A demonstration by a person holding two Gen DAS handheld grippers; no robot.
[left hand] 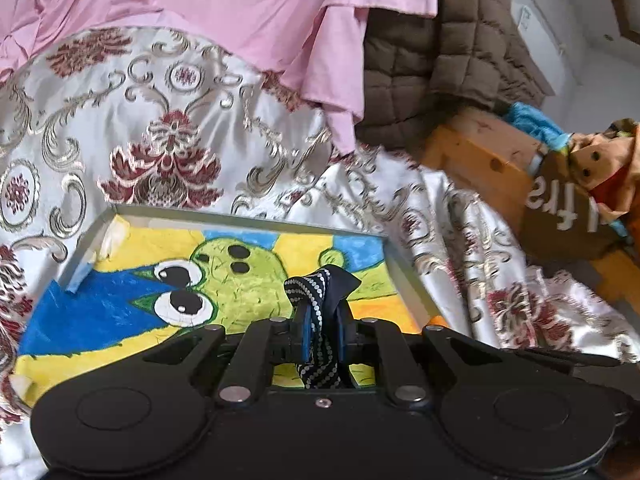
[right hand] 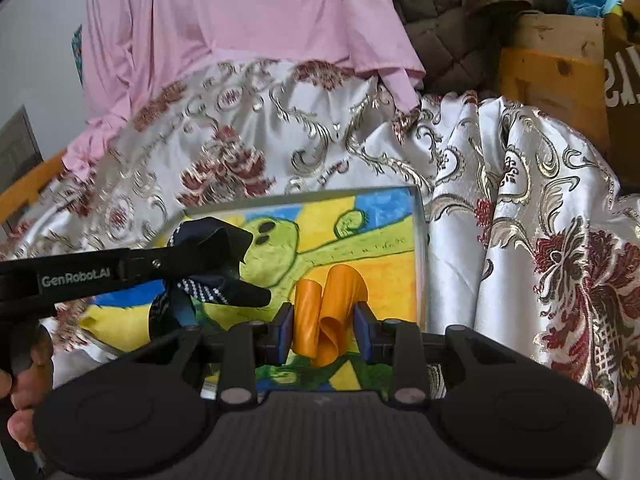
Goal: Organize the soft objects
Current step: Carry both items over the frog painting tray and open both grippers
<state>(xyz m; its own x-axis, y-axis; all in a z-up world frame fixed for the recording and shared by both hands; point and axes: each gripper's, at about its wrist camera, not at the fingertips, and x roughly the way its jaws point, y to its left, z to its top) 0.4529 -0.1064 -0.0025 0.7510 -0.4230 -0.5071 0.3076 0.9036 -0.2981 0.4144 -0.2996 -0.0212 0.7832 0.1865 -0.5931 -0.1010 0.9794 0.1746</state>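
Note:
My left gripper [left hand: 320, 330] is shut on a dark navy ribbon with white dots [left hand: 320, 292], held just above a tray lined with a bright cartoon picture [left hand: 132, 308]. It also shows in the right wrist view [right hand: 208, 276], at the left, with the dotted ribbon [right hand: 204, 290] hanging from it. In the right wrist view my right gripper [right hand: 326, 326] has a curled orange ribbon [right hand: 330, 312] between its blue pads [right hand: 362, 326], jaws partly apart, over the same tray [right hand: 420, 240].
The tray sits on a white satin cloth with red and gold flowers [left hand: 168, 128]. A pink garment [left hand: 248, 4] and a brown quilted jacket [left hand: 440, 64] lie behind. A wooden box [left hand: 480, 156] with a plush toy [left hand: 592, 168] stands at the right.

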